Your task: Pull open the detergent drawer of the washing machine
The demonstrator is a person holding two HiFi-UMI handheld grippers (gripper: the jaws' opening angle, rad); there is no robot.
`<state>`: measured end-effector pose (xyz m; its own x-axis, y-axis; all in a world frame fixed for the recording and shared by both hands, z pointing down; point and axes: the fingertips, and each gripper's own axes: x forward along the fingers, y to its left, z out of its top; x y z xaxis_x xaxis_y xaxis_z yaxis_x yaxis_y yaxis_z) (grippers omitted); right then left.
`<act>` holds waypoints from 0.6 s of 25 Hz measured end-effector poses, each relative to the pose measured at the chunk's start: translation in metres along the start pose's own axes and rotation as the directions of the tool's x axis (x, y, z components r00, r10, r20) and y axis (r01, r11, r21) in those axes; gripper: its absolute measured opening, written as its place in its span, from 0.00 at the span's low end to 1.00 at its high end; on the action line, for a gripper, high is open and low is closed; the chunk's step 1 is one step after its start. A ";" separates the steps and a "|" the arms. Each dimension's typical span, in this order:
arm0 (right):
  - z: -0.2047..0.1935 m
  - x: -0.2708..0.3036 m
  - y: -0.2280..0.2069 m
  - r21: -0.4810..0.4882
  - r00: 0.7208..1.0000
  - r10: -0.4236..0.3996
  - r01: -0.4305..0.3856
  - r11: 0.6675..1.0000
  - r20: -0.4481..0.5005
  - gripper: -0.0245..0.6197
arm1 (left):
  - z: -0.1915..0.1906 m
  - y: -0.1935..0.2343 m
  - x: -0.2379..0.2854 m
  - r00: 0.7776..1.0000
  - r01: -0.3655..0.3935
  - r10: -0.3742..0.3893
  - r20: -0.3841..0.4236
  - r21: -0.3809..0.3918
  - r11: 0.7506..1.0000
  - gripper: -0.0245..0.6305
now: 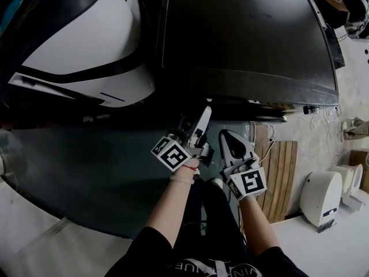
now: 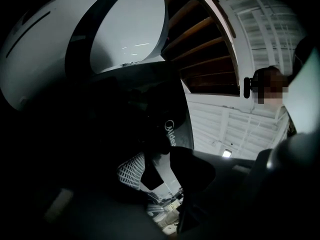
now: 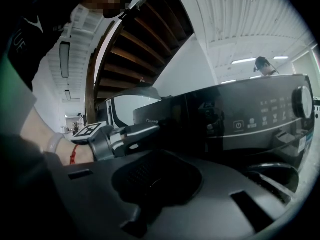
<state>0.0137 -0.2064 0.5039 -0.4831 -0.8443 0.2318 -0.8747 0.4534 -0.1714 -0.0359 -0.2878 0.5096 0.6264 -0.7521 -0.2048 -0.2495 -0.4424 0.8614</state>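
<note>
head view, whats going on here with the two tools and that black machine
A person stands at a black washing machine with a tool in each hand. The left tool, jaws apart, is up at the left end of the machine's control panel, by the brand name; it is too dark to tell whether it touches. The right tool, jaws together and empty, hangs just beside it. No drawer shows pulled out yet.

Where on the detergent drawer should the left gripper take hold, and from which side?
By the drawer front at the control panel's left end, probably its lower edge, coming in level from the front. The face looks flush, so only an edge offers purchase. The left gripper, jaws open, points at it.
</note>
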 end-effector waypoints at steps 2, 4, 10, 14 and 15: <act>0.001 -0.002 -0.001 0.003 1.000 0.000 0.000 1.000 0.008 0.06 | 0.000 -0.001 -0.001 1.000 0.007 -0.007 0.012 -0.017 1.000 0.28; 0.001 -0.006 -0.001 0.009 1.000 0.003 -0.003 1.000 0.010 0.06 | -0.001 -0.003 -0.003 1.000 0.012 -0.012 0.019 -0.024 1.000 0.27; -0.004 -0.014 0.000 -0.016 1.000 0.014 -0.014 1.000 -0.013 0.06 | -0.006 -0.008 -0.012 1.000 0.015 -0.014 0.025 -0.023 1.000 0.26; -0.008 -0.021 0.001 -0.014 1.000 0.019 -0.019 1.000 0.004 0.06 | -0.012 -0.011 -0.020 1.000 0.007 -0.007 0.025 -0.016 1.000 0.26; -0.008 -0.022 0.002 -0.009 1.000 0.021 -0.021 1.000 0.004 0.06 | -0.012 -0.012 -0.022 1.000 0.005 -0.005 0.028 -0.017 1.000 0.26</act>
<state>0.0221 -0.1841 0.5061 -0.5014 -0.8356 0.2245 -0.8646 0.4737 -0.1677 -0.0374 -0.2601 0.5095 0.6069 -0.7633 -0.2215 -0.2339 -0.4379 0.8681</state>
